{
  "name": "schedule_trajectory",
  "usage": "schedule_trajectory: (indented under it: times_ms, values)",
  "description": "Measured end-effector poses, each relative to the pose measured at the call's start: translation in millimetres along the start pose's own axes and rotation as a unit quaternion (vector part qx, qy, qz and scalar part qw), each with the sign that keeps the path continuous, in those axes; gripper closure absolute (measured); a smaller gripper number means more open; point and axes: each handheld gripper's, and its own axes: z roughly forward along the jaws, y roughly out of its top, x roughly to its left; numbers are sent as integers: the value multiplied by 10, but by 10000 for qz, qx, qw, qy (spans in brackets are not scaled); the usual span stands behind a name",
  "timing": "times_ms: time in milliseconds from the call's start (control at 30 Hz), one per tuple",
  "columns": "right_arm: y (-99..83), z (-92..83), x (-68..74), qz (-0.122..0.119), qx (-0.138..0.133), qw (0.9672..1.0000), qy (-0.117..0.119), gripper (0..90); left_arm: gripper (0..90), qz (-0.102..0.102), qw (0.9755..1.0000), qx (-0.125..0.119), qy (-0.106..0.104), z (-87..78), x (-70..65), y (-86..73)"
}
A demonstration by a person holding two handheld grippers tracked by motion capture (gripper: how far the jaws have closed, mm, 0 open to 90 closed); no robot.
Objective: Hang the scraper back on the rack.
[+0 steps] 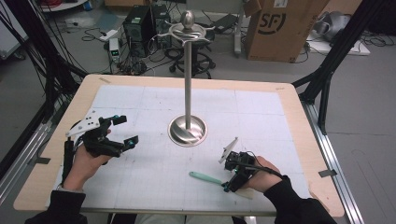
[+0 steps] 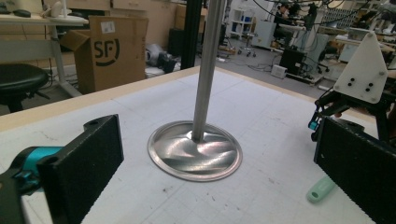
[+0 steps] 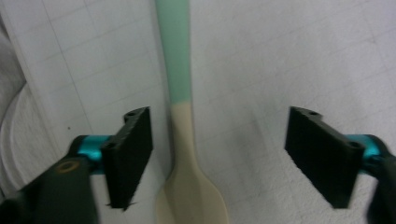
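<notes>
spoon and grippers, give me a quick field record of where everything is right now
spoon: lies flat on the mat, green handle, cream bowl end
right gripper: open, jaws either side of the spoon's neck, not closed on it
left gripper: open, empty, at the table's left, facing the stand
stand: upright steel pole on a round base, mid-table
mat: white, gridded
box: cardboard, on the floor beyond the table

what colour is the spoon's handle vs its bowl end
The spoon has a mint green handle and a cream bowl end, clearest in the right gripper view.
</notes>
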Motion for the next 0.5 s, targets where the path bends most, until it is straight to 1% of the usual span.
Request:
schedule_trajectory:
  times_ms: [100,133,200,267,300,400,500]
  values:
    - [25,19,35,-101,198,9997,33,369,19,27,10000,-11,7,-15,-4,-2]
    - [31,22,48,-134,234,9996,11,410,19,27,10000,-10,13,-16,-3,-2]
    - [40,31,68,-170,280,9994,62,457,19,22,10000,-16,20,-12,-3,-4]
    - [51,39,85,-201,330,9992,39,523,19,24,10000,-1,14,-3,-4,-8]
    - [57,44,91,-234,368,9990,45,537,19,30,10000,1,12,1,-1,-10]
    - [77,47,111,-278,437,9986,-47,599,19,9,10000,-15,9,7,7,-11]
    - [92,47,132,-352,500,9981,-50,648,19,-2,10000,-33,14,11,17,-10]
